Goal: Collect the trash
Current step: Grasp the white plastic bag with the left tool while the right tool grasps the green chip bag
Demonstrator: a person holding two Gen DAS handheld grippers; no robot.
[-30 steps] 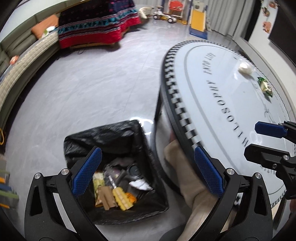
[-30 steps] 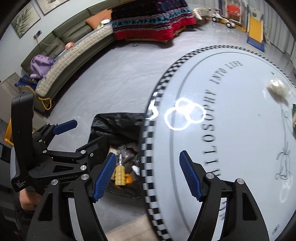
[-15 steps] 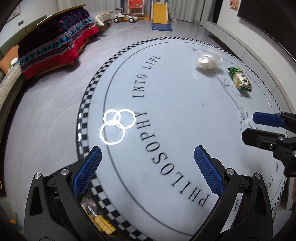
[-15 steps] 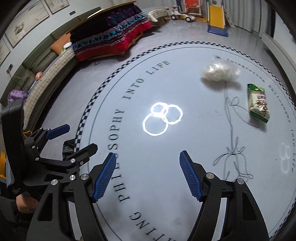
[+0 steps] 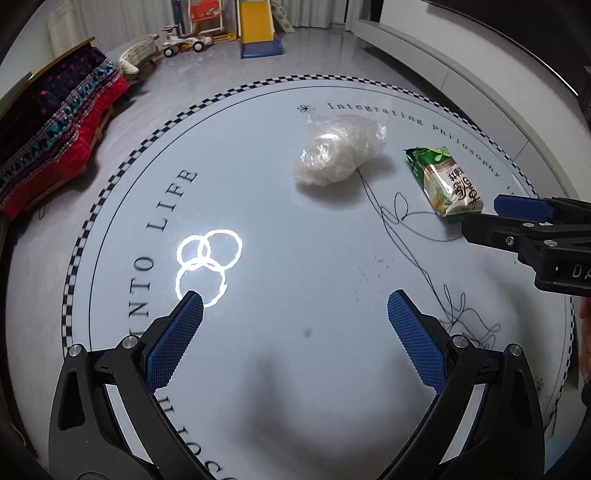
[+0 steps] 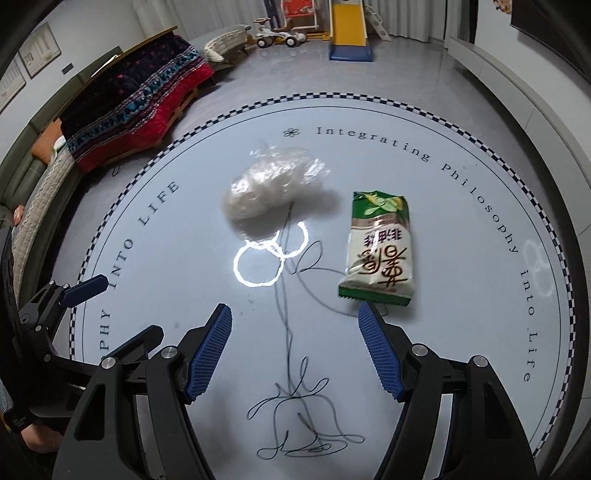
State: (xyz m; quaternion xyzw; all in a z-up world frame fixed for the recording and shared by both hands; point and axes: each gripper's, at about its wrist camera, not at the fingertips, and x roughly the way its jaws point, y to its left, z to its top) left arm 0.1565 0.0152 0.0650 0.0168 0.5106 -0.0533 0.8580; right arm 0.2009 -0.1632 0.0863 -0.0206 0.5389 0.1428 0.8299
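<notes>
A crumpled clear plastic bag and a green and white snack wrapper lie on the round white table. My left gripper is open and empty over the table's near part, well short of the bag. My right gripper is open and empty, its right fingertip just short of the wrapper's near edge. The right gripper also shows at the right of the left wrist view. The trash bin is out of view.
The table has a checkered rim and printed lettering. Beyond it are a red and dark patterned blanket, a sofa, toy cars and a yellow slide on the grey floor.
Both grippers have swung from the black trash bag beside the table to over the tabletop and moved toward the plastic bag and wrapper. Both stayed open.
</notes>
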